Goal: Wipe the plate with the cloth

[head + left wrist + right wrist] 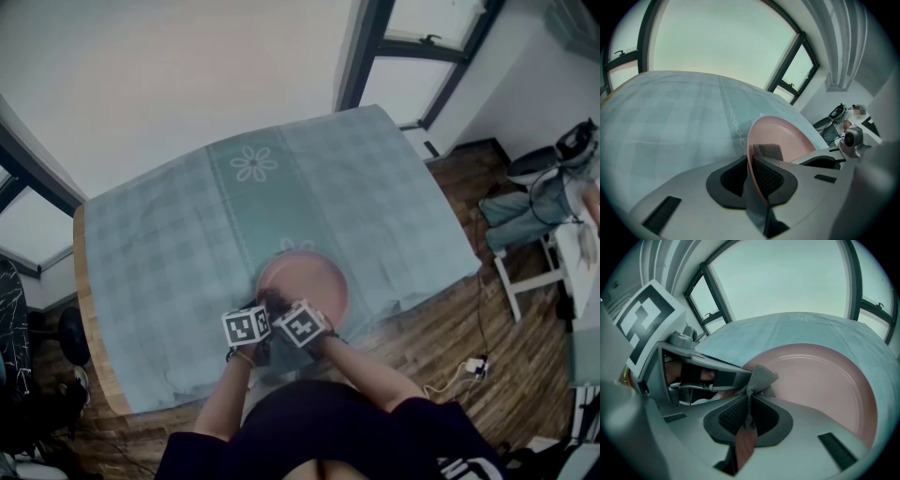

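Note:
A pink plate (309, 281) sits on the checked tablecloth near the table's front edge. In the left gripper view the plate's rim (752, 154) runs edge-on between the two pads, and my left gripper (751, 165) is shut on it. My right gripper (749, 401) is shut on a grey knitted cloth (761, 377), whose bunched end rests on the plate (825, 380) at its near left rim. Seen from the head camera, the left gripper (255, 314) and the right gripper (292, 314) stand side by side at the plate's near rim. The cloth (768, 151) also shows beside the left jaws.
The blue-green tablecloth (187, 234) covers the table, with a wooden edge (86, 309) bare at the left. A person's legs (525, 211) and a white stool are at the right. Cables and a plug strip (473, 366) lie on the wooden floor. Windows stand beyond the table.

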